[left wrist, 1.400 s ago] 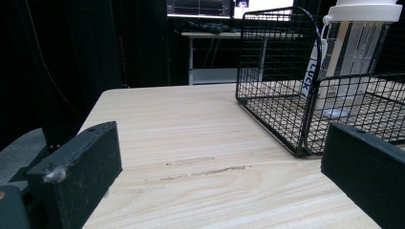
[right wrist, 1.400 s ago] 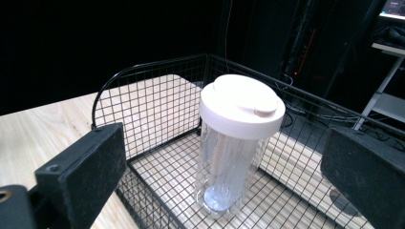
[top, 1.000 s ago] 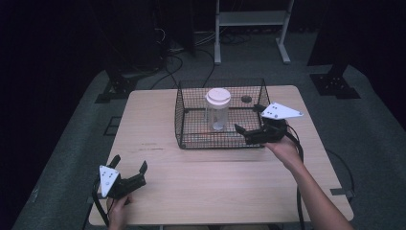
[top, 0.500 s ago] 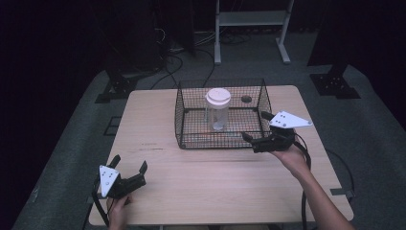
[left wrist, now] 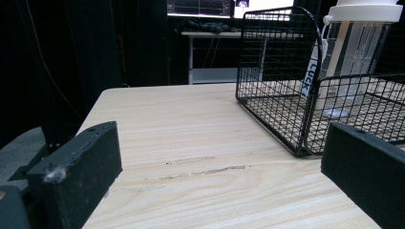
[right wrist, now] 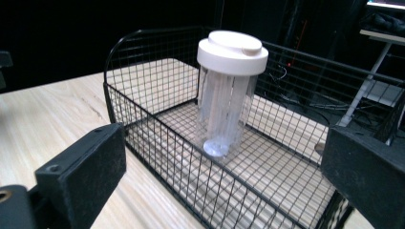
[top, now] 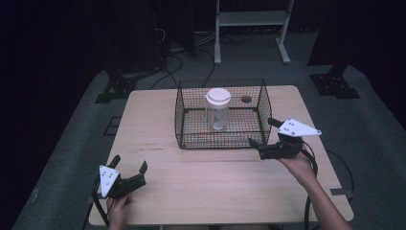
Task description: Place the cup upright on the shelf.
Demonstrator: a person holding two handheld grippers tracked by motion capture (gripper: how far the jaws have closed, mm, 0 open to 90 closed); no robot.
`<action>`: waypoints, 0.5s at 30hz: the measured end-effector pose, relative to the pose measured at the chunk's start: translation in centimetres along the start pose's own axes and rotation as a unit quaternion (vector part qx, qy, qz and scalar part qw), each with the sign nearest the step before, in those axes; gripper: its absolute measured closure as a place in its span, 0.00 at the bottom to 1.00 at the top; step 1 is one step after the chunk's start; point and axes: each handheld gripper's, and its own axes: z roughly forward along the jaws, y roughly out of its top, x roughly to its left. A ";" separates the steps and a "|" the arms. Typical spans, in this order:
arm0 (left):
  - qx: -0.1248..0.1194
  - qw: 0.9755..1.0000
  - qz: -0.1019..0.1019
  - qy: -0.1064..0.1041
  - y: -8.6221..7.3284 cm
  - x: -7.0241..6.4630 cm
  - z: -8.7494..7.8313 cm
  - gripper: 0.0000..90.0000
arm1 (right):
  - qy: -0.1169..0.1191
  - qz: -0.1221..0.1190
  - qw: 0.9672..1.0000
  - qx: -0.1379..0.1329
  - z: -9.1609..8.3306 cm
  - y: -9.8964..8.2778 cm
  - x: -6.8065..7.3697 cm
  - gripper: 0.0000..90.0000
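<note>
A clear jar with a white lid (top: 218, 109) (right wrist: 228, 98) (left wrist: 356, 52) stands upright inside a black wire basket (top: 262, 103) (right wrist: 143, 124) (left wrist: 272, 67) at the table's far middle. My right gripper (top: 262, 135) (right wrist: 219, 191) is open just outside the basket's front right corner, with nothing between its jaws. My left gripper (top: 130, 166) (left wrist: 219, 191) rests open near the table's front left edge, far from the basket.
A small dark round object (top: 246, 99) lies on the light wooden table (top: 153, 124) behind the basket. A white metal stand (top: 249, 21) and cables are on the floor beyond the table. Dark stand feet (top: 335, 84) sit at the floor's right.
My right gripper has drawn back from above the basket's right side to the table in front of its front right corner. The left gripper has stayed put.
</note>
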 end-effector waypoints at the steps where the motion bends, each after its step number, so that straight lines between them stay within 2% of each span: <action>1: 0.001 1.000 0.000 0.000 0.0 0.0 0.0 0.00 | -0.004 -0.002 1.000 0.002 -0.3 -0.4 0.1 0.01; 10: 0.000 1.000 -0.005 0.000 0.0 0.1 0.0 0.00 | -0.008 0.002 1.000 0.002 -1.3 -1.7 0.2 0.01; 15: 0.000 1.000 -0.001 0.001 0.0 0.0 0.0 0.00 | -0.010 0.003 1.000 0.004 -1.6 -2.2 0.2 0.01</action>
